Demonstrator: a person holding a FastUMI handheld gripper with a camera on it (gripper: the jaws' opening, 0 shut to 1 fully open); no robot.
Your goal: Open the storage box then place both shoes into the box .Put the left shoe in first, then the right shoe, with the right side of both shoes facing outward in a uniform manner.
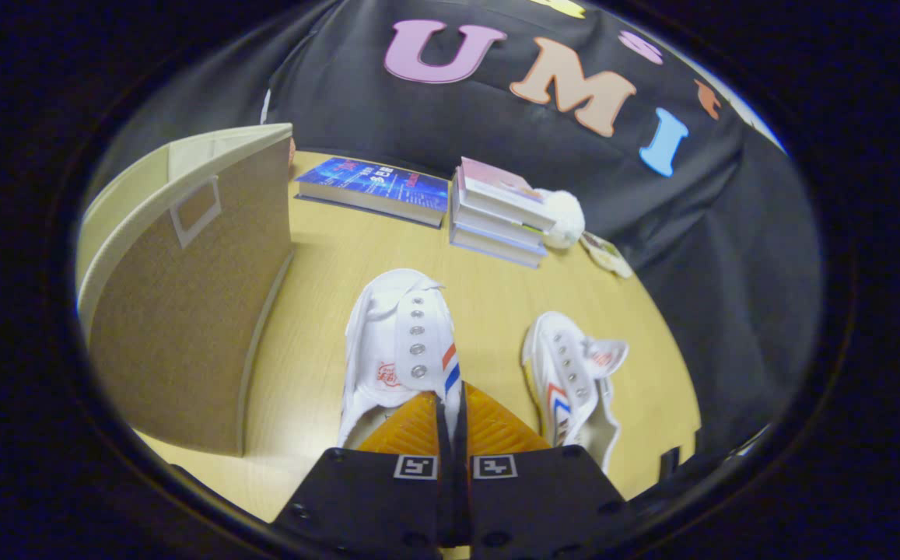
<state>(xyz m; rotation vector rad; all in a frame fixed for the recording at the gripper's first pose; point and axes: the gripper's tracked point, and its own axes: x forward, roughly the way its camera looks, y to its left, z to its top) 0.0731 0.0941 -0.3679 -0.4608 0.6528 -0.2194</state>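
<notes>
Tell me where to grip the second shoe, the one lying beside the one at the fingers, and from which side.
Take the second shoe by the collar wall at its heel end, the end nearest the fingers. It lies tipped on its side with the opening exposed, so one finger could slip inside and one outside. Come from above and from the heel. The gripper looks pinched on the first shoe's side wall in the same way.

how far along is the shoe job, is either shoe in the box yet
Neither shoe is in yet. Done: the storage box stands beside the shoes on the table, though whether it is open cannot be told. In hand: the claw is closed on the side wall of the nearer shoe, both fingers pinching it. Left: carrying that shoe in, then the second shoe, which lies beside the claw.
</notes>
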